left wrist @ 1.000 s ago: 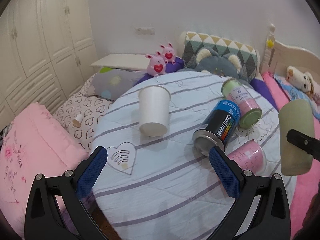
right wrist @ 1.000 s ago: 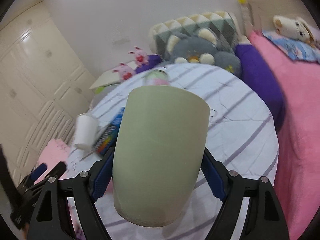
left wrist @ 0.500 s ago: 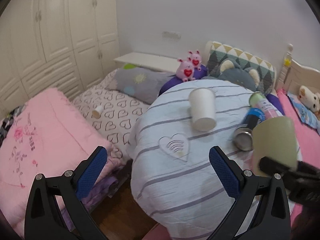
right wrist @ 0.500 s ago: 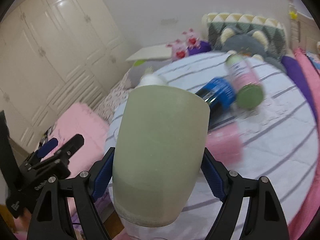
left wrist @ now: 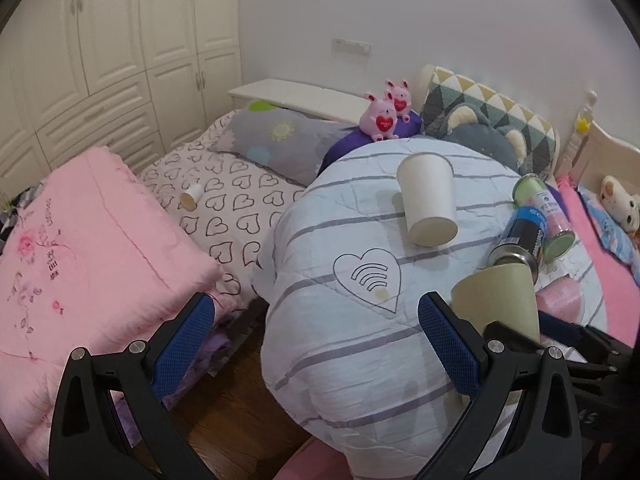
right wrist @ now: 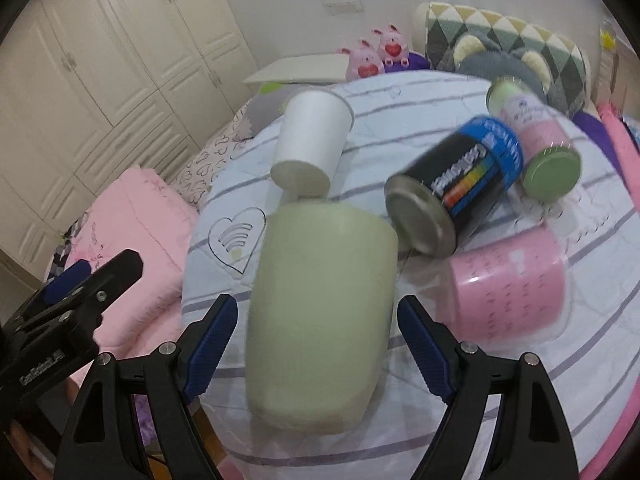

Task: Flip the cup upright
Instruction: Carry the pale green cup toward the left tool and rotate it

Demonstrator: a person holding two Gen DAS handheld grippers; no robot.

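A pale green cup [right wrist: 320, 312] stands on the near part of the round striped table [right wrist: 420, 92], wider mouth up. It shows in the left wrist view [left wrist: 498, 300] too. My right gripper [right wrist: 318, 344] is open, its blue pads on either side of the cup with small gaps. My left gripper [left wrist: 316, 344] is open and empty, held off the table's left front edge above the floor.
A white paper cup [left wrist: 428, 200] lies on its side at mid-table. A blue-black can [right wrist: 456, 188], a pink bottle with a green lid [right wrist: 536, 140] and a pink cup [right wrist: 504, 284] lie to the right. Beds with pink bedding [left wrist: 80, 248] flank the table.
My right gripper has lowered the green cup onto the table and opened its fingers off it. My left gripper has drawn back and left from the table.
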